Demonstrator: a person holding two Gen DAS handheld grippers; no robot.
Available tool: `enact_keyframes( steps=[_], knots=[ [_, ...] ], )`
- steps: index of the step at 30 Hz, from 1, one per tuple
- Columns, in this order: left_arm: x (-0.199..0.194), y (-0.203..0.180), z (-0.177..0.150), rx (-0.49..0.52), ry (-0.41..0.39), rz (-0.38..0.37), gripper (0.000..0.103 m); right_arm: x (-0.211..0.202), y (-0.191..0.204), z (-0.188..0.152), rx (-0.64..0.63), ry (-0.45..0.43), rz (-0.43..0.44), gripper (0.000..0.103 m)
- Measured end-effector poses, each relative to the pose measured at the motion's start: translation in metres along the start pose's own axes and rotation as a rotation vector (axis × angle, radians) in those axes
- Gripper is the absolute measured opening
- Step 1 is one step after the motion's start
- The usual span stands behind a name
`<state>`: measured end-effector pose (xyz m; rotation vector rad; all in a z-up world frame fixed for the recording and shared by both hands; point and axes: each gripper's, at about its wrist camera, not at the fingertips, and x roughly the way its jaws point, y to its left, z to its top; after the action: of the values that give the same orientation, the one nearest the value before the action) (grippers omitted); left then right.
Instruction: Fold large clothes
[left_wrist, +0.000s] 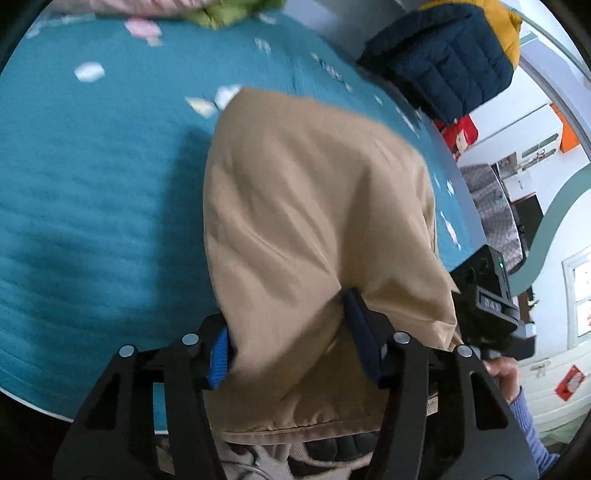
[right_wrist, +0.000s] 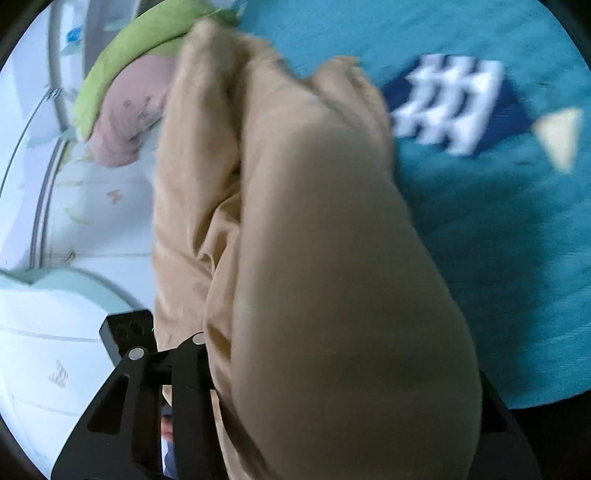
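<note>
The left tool (left_wrist: 288, 343) pinches a bunched edge of the tan garment (left_wrist: 317, 206) between its blue pads (left_wrist: 218, 360), apparently so the cloth can be lifted and carried over the teal bed (left_wrist: 92, 206) for a fold. In the right wrist view the same garment (right_wrist: 314, 258) drapes over the right tool (right_wrist: 332, 369) and hides its fingers, so whether it grips cannot be told, though the cloth hanging from it suggests a hold. The garment is smooth, thin, lightly creased, and hangs in soft folds above the bed, partly resting on it farther out. A green and pink bundle (right_wrist: 122, 85) lies beyond.
</note>
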<state>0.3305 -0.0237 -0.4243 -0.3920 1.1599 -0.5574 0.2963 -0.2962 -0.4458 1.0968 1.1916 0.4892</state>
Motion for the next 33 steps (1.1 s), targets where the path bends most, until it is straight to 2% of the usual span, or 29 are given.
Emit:
enact_keyframes(
  steps=[4,9,17,23,25,26,27,28,30,32,33],
  knots=[
    [-0.037,0.029,0.019,-0.004,-0.058,0.034,0.054,0.044,0.039,0.004,-0.070,0.023,0.052,0.044],
    [-0.087,0.089,0.048,-0.046,-0.127,0.121,0.054,0.135,0.083,0.017,-0.105,0.083,0.102,0.043],
    [-0.165,0.225,0.095,-0.169,-0.251,0.278,0.051,0.278,0.165,0.027,-0.197,0.129,0.118,0.044],
    [-0.217,0.299,0.133,-0.213,-0.300,0.386,0.051,0.361,0.211,0.030,-0.224,0.110,0.126,0.044],
    [-0.224,0.312,0.141,-0.221,-0.310,0.417,0.051,0.367,0.219,0.035,-0.230,0.087,0.107,0.047],
    [-0.227,0.320,0.144,-0.226,-0.303,0.430,0.051,0.366,0.218,0.033,-0.243,0.070,0.074,0.052],
    [-0.225,0.325,0.148,-0.229,-0.295,0.440,0.051,0.366,0.219,0.034,-0.273,0.038,0.003,0.056],
    [-0.223,0.330,0.149,-0.232,-0.287,0.454,0.052,0.360,0.204,0.030,-0.296,0.006,-0.063,0.063],
    [-0.221,0.333,0.142,-0.219,-0.286,0.462,0.052,0.349,0.198,0.032,-0.322,-0.032,-0.131,0.066],
    [-0.216,0.326,0.134,-0.193,-0.295,0.482,0.052,0.332,0.192,0.033,-0.348,-0.074,-0.187,0.074],
    [-0.215,0.321,0.130,-0.187,-0.303,0.497,0.054,0.321,0.189,0.033,-0.370,-0.111,-0.220,0.075]
  ],
)
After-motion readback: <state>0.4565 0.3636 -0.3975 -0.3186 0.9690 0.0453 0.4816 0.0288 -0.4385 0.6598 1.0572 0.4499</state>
